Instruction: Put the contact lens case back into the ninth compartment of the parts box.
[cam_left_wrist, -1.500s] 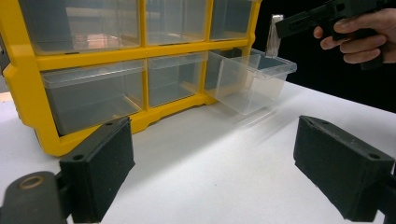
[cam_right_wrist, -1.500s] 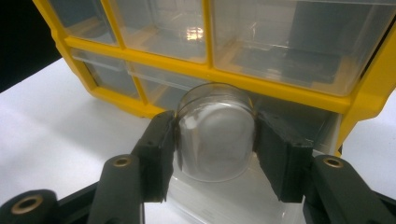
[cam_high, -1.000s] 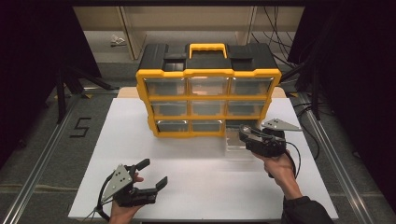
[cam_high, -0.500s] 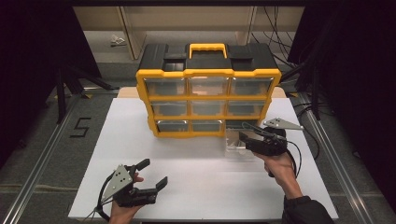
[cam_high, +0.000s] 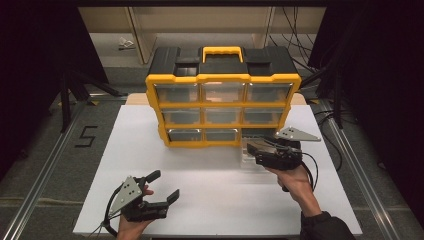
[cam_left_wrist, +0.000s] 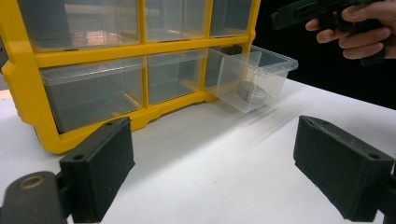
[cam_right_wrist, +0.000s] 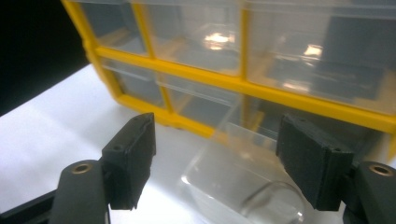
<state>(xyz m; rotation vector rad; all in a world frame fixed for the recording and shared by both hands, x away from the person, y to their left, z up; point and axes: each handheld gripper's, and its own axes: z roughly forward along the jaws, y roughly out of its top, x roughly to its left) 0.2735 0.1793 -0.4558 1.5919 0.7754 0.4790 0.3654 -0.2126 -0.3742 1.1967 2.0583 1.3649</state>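
A yellow and black organiser cabinet (cam_high: 222, 95) with clear drawers stands at the back of the white table (cam_high: 200, 165). Its bottom right drawer (cam_high: 250, 156) is pulled out onto the table. In the left gripper view that drawer (cam_left_wrist: 252, 77) holds a small ring-shaped object (cam_left_wrist: 251, 91). My right gripper (cam_high: 253, 150) hovers over the drawer, open, with the drawer (cam_right_wrist: 238, 186) below and between its jaws and nothing pinched. My left gripper (cam_high: 164, 185) rests near the table's front left, open and empty, facing the cabinet (cam_left_wrist: 93, 51).
The other drawers (cam_high: 180, 93) of the cabinet are closed. The table's front edge runs just below my left hand (cam_high: 131, 226). Dark floor with a rail (cam_high: 45, 170) lies to the left, cables (cam_high: 320, 120) to the right.
My right gripper has shifted only slightly over the pulled-out drawer. The left gripper has not moved.
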